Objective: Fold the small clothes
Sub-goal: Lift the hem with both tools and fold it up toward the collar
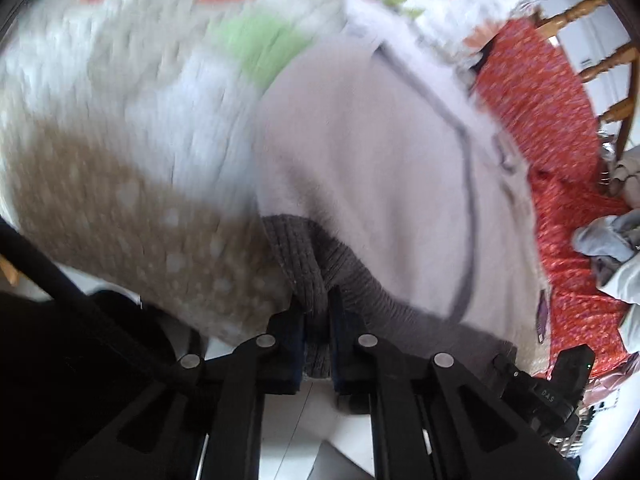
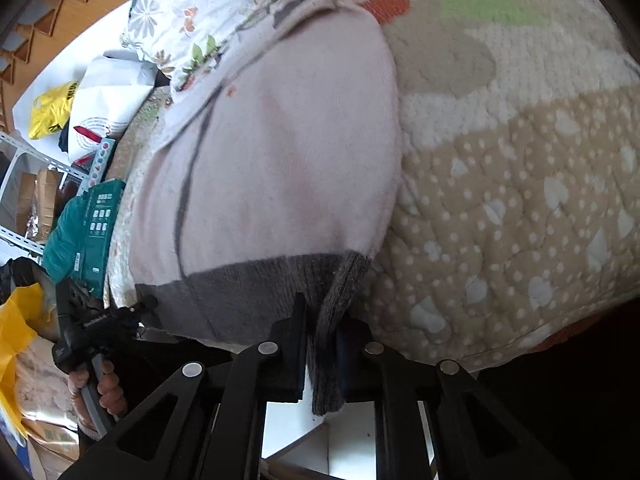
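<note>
One quilted blanket (image 2: 520,200) covers the bed; on it, reaching its near edge, lies the pale pink sweater (image 2: 280,140). Your left gripper (image 1: 316,320) pinches the sweater's grey ribbed hem (image 1: 304,256) at one corner; your right gripper (image 2: 322,328) pinches it at the other.

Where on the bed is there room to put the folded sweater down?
The beige dotted quilt lies bare beside the pale pink knitted sweater with its grey ribbed hem, up to the quilt's green patch. It looks crowded past the sweater's other side: a floral pillow, a teal box and a yellow bag.
</note>
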